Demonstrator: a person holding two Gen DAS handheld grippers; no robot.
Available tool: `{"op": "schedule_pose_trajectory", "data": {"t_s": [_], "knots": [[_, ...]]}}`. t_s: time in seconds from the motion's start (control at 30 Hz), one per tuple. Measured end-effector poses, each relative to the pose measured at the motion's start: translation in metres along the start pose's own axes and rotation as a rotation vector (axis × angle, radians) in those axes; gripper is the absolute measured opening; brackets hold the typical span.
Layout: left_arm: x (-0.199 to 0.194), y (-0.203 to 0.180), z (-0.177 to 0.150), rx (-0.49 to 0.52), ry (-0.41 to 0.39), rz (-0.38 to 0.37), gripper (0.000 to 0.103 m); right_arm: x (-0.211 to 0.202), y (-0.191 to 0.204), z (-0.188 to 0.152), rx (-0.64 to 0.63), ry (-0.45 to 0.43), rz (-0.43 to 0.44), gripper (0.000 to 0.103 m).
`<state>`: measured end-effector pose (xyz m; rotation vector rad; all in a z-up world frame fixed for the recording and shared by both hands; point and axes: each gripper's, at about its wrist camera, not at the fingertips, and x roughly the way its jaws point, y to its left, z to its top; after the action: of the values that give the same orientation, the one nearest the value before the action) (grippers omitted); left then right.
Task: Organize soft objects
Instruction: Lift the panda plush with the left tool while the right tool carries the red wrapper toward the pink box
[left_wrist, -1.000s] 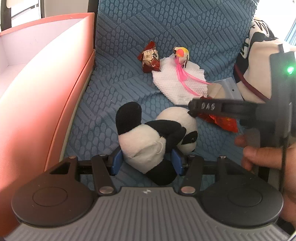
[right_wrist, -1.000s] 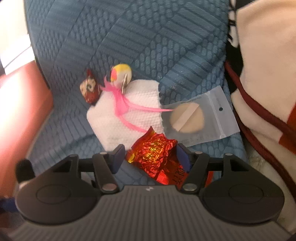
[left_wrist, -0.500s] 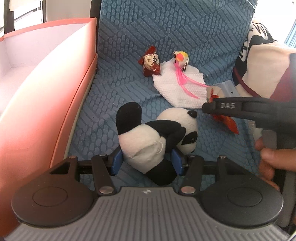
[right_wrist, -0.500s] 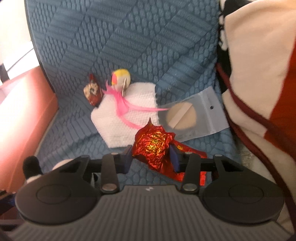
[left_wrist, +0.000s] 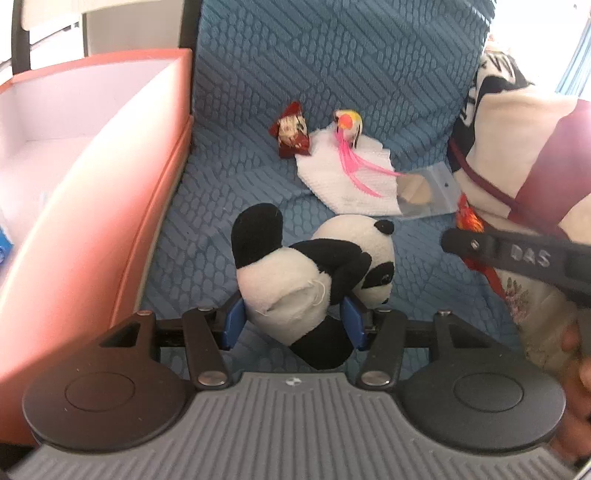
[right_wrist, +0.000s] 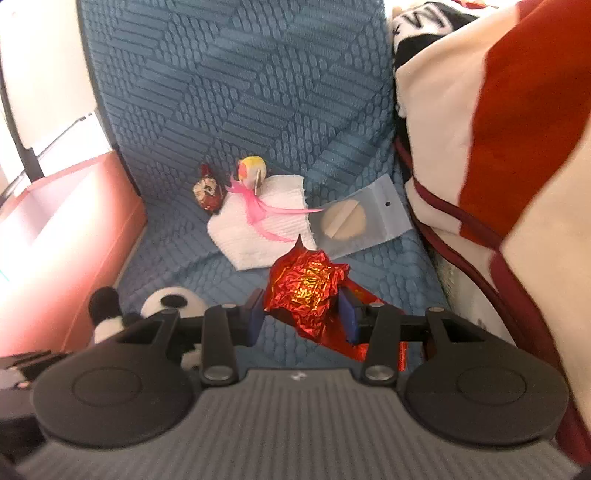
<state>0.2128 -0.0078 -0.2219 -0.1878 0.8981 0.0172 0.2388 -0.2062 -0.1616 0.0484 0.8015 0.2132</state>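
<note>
A black-and-white panda plush (left_wrist: 314, 266) lies on the blue patterned seat (left_wrist: 332, 55), and my left gripper (left_wrist: 293, 317) is shut on its body. In the right wrist view my right gripper (right_wrist: 301, 314) is shut on a crumpled red foil wrapper (right_wrist: 306, 284), held a little above the seat. Its dark finger (left_wrist: 517, 254) reaches in from the right of the left wrist view, with a bit of the foil wrapper (left_wrist: 467, 221) showing behind it. The panda (right_wrist: 170, 302) also shows at the lower left of the right wrist view.
A small red-wrapped toy (left_wrist: 291, 134), a yellow bird with pink feathers (left_wrist: 347, 123), a white cloth (left_wrist: 347, 177) and a clear bag holding a beige pad (left_wrist: 424, 192) lie further back. An orange box (left_wrist: 110, 206) stands open on the left. A cream and dark red cushion (left_wrist: 509, 125) lies on the right.
My right gripper has closed on the red foil wrapper, lifted it off the seat and drawn back to the right. The left gripper and panda have stayed put.
</note>
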Motion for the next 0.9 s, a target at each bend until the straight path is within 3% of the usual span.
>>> {"op": "schedule_pose_trajectory", "data": {"t_s": [0.43,0.9], "knots": [[-0.053,-0.002,-0.013,0.03,-0.052,-0.017,0.06,-0.07,0.001,-0.033,0.054,-0.026,0.005,0.046],[-0.104,-0.015,-0.024,0.06,-0.016,-0.097,0.06,-0.117,0.005,-0.049,0.062,-0.037,0.005,0.046]]}}
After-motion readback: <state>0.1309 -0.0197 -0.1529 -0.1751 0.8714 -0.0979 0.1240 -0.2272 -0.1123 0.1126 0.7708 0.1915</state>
